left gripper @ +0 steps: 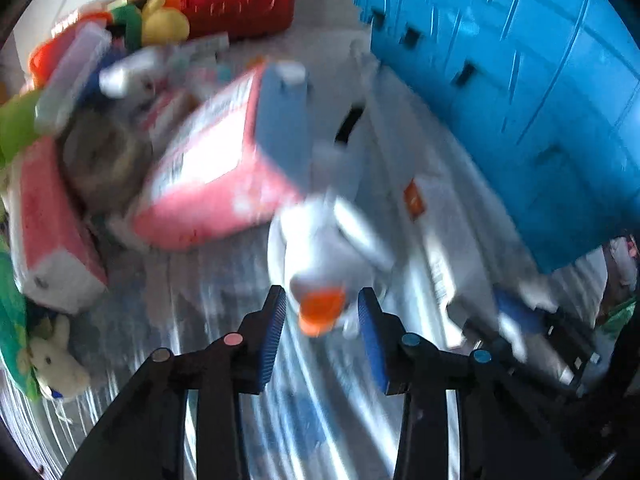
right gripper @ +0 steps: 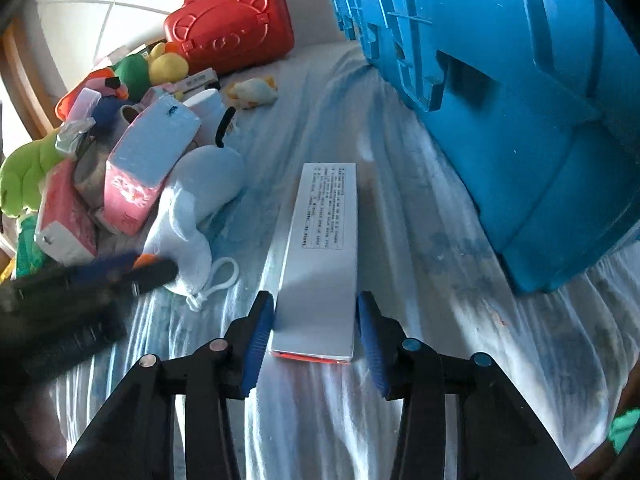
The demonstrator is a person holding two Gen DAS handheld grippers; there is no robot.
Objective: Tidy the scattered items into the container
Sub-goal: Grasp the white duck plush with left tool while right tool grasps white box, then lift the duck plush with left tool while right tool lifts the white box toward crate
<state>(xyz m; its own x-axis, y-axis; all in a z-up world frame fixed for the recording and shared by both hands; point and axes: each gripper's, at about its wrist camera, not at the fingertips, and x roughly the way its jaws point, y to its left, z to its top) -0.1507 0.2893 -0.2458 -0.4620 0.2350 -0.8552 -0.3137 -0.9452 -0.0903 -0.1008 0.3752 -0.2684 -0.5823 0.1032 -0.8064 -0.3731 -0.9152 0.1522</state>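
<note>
Two blue pads of the right gripper (right gripper: 315, 312) are set against the long sides of a flat white box (right gripper: 320, 248), whose near end lies between them on the pale sheet (right gripper: 420, 280). Only the right wrist view shows this contact sharply. In the blurred left wrist view, the left gripper (left gripper: 322, 304) is seen with jaws partly apart around the orange beak of a white plush duck (left gripper: 320, 240); whether the pads press it cannot be told. Beyond both jaws to the right, the blue container (right gripper: 520, 120) is seen, with a red case (right gripper: 236, 24) farther off to the left.
</note>
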